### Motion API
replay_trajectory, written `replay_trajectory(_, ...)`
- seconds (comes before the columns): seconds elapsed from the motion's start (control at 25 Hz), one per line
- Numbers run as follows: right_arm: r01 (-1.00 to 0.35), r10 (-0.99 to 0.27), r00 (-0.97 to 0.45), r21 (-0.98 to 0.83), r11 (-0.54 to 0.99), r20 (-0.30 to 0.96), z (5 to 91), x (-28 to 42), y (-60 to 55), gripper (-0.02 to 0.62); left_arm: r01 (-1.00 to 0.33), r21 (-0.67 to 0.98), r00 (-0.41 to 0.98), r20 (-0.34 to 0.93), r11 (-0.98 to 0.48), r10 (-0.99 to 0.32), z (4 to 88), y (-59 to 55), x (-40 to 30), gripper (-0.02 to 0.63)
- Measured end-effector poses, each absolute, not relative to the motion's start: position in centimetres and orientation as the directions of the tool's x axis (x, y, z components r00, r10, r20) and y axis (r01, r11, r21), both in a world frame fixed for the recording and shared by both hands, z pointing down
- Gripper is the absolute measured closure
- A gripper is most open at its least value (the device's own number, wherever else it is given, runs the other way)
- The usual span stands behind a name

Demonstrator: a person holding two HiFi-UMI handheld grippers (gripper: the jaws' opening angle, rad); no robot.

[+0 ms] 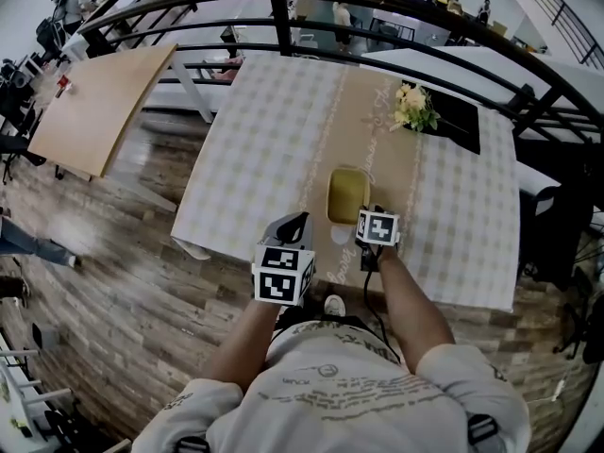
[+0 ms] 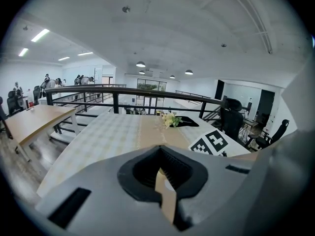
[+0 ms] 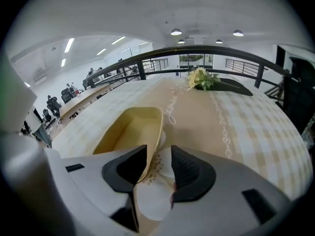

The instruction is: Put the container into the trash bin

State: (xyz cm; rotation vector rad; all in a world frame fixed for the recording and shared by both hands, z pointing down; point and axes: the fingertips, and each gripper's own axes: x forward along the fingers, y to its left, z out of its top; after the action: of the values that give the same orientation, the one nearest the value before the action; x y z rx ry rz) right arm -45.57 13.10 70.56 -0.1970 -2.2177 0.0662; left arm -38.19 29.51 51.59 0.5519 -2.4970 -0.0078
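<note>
Right gripper view: my right claw [image 3: 157, 156] gapes wide, the container's [image 3: 129, 132] near rim between its jaws, not pinched. The container lies on the worktop [image 3: 246, 127]. My left claw [image 2: 160, 150] is closed, empty.

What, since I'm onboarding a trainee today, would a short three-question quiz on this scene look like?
1. True or false: the right gripper has open fingers, with the near edge of the yellow container between them.
2. What else lies on the table? A. flowers B. a laptop C. a mug
3. What does the left gripper hold?

Key: 1. True. 2. A. 3. Nothing; its fingers are together and empty.
</note>
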Motion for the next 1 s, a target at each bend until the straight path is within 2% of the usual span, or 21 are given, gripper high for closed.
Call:
replay_trajectory(0.24, 0.093, 0.160, -0.549, -0.131, 0.987, 0.820, 72.2, -45.8, 13.4, 0.468, -0.371, 0.128, -0.750, 0.543, 0.920, -0.379, 51.8, 30.3, -38.2, 0.601)
replay_trajectory(0.4, 0.057, 0.137, -0.545, -0.127, 0.990, 0.827, 72.3, -45.7, 13.2, 0.561, -0.374, 0.129, -0.748, 0.543, 0.918, -0.381, 51.7, 30.5, -38.1, 0.601)
replay_trajectory(1.0, -0.006, 0.147, -0.651, -0.200, 0.980, 0.744, 65.6, -46.7, 13.9, 0.577, -0.401, 0.136, -0.752, 0.517, 0.906, -0.410, 50.5, 30.5, -38.8, 0.601)
